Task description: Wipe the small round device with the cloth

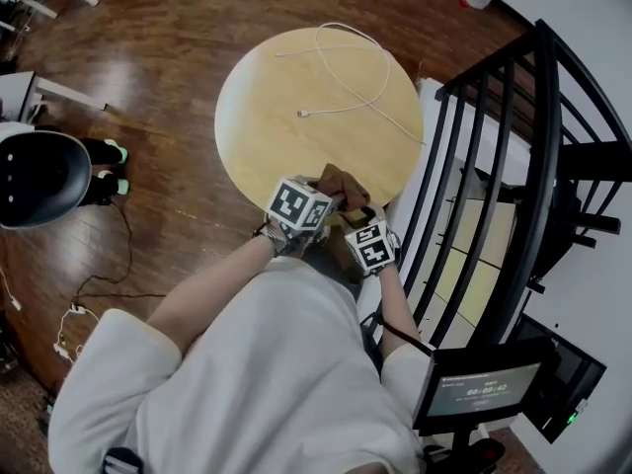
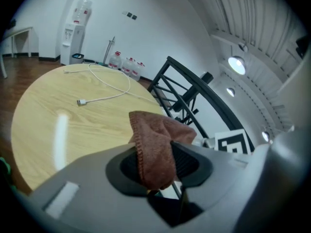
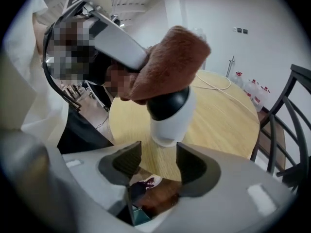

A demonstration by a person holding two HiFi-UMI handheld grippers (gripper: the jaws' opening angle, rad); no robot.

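Left gripper (image 2: 156, 163): jaws clamped on brown cloth (image 2: 160, 135)
Right gripper (image 3: 159, 154): jaws closed on the white base of the small round device (image 3: 171, 115)
Cloth position: pressed over device's black top
Table (image 1: 267, 117): white cable (image 1: 355, 92)

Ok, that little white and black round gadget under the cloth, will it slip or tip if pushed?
The device looks like smooth, glossy plastic, so it may well slide under the cloth. Its rounded body narrows to a small base, so a sideways push would probably tip or roll it. It seems rigid.
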